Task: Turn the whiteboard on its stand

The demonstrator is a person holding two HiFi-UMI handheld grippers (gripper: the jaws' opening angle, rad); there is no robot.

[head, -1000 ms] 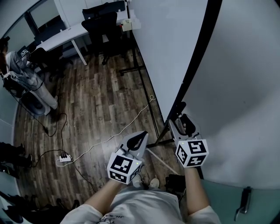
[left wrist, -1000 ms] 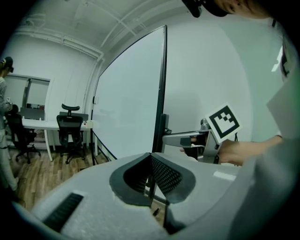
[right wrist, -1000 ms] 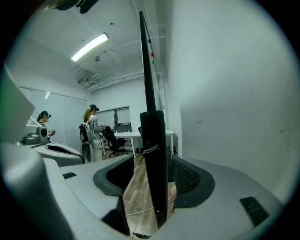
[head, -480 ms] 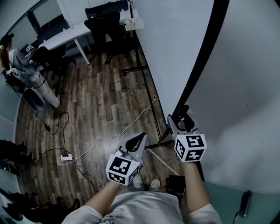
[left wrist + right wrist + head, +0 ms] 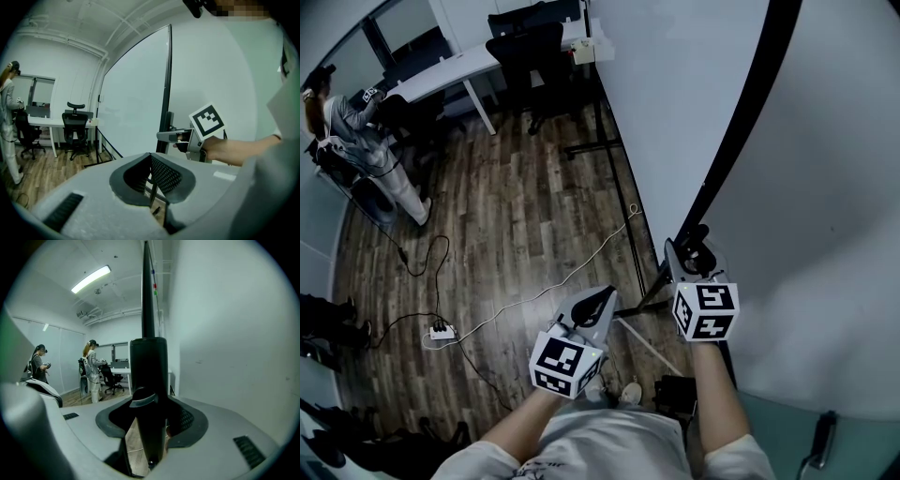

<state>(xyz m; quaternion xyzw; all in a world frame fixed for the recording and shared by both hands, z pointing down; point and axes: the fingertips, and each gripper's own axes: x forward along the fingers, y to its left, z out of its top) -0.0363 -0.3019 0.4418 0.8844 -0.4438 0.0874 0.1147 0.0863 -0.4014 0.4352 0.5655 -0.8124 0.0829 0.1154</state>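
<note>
The whiteboard [image 5: 675, 112] stands edge-on to me, white with a black frame [image 5: 750, 103], on a black floor stand [image 5: 609, 159]. My right gripper [image 5: 694, 246] reaches level at the frame's lower end. The right gripper view shows the black frame post [image 5: 147, 362] between the jaws of the right gripper [image 5: 150, 404]. These jaws have just been closing, and slivers of floor still show beside the post. My left gripper [image 5: 605, 292] hangs lower left of it over the floor, fingertips together and empty. From the left gripper [image 5: 151, 157], the board [image 5: 133, 98] and the right gripper [image 5: 176, 136] are visible.
A plain wall [image 5: 825, 187] runs close along the right. A white cable [image 5: 572, 267] and a power strip [image 5: 441, 331] lie on the wooden floor. A desk [image 5: 441, 75] with office chairs [image 5: 530, 56] stands at the back. A person [image 5: 356, 122] stands at the far left.
My right gripper has slid a little forward, further onto the black frame post. The left gripper has stayed where it was.
</note>
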